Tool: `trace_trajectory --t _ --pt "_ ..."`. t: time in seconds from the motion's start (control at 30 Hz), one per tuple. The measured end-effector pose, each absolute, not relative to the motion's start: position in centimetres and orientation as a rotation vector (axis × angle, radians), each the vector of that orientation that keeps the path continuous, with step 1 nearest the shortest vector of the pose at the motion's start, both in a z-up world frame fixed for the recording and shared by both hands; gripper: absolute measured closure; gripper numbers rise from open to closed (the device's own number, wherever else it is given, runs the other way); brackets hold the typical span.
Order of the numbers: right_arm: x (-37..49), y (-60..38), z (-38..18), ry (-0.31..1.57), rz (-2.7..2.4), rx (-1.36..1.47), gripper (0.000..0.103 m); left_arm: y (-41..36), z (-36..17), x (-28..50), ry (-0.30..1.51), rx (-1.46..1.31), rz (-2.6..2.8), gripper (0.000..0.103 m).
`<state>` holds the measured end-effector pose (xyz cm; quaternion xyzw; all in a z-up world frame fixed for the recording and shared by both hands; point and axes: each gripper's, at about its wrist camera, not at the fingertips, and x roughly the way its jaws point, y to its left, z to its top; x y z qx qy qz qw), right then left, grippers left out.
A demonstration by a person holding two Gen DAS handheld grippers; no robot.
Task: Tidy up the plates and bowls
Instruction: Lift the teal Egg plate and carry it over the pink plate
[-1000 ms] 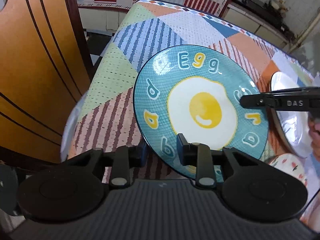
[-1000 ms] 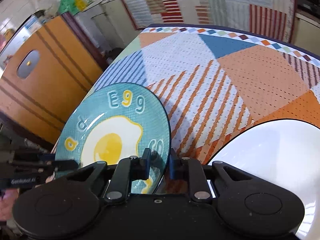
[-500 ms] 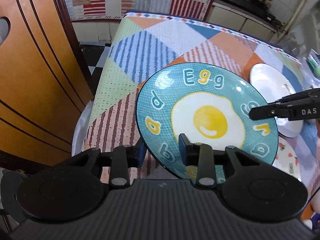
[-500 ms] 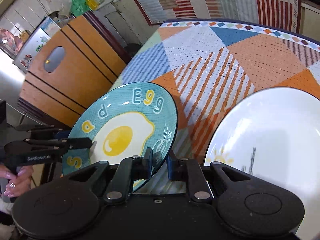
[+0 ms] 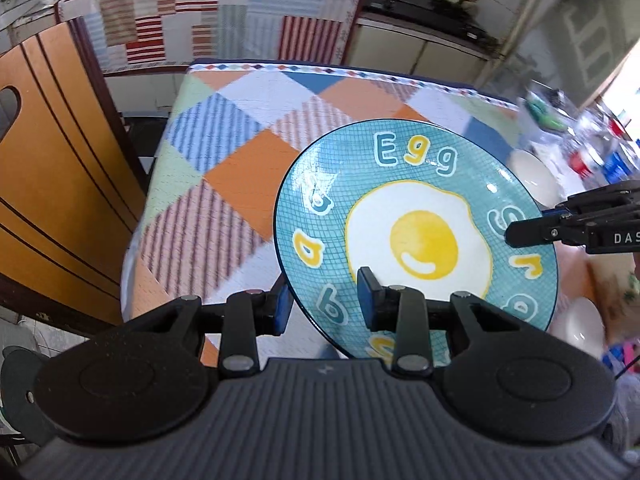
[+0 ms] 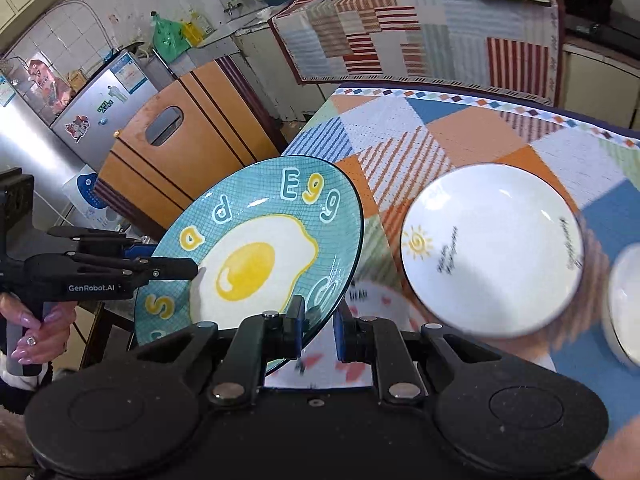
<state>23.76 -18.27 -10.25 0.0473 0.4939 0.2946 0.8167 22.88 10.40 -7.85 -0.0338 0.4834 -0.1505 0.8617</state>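
A teal plate with a fried-egg picture point(image 5: 416, 240) is held in the air above the table, tilted. My left gripper point(image 5: 322, 306) is shut on its near-left rim. My right gripper point(image 6: 318, 330) is shut on its opposite rim and shows from the side in the left wrist view point(image 5: 520, 236). The plate also shows in the right wrist view point(image 6: 256, 264), with my left gripper point(image 6: 188, 270) at its left edge. A white plate with a sun drawing point(image 6: 492, 256) lies on the table to the right.
The table has a patchwork checked cloth point(image 5: 248, 120). A patterned plate point(image 6: 376, 300) lies under the raised plate. Another white dish point(image 6: 626, 304) lies at the far right. An orange wooden chair back point(image 5: 48, 184) stands left of the table. Kitchen counters are behind.
Both grippers have lifted the egg plate higher off the table and carried it to the right. More of the table and the white plates shows below it.
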Motion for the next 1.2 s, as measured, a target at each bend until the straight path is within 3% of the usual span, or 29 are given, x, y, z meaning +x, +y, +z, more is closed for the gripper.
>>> trace_trajectory --t 0.43,1.2 --pt "16.9 -22.7 -12.4 1.139 0.519 0.152 0.083 4.9 -10.3 17.9 1.112 -0.008 -0.392 0.071" --pt "18.7 -24.0 -20.1 1.230 0.469 0.247 0.083 3.3 -16.2 19.8 1.222 0.016 -0.367 0.071"
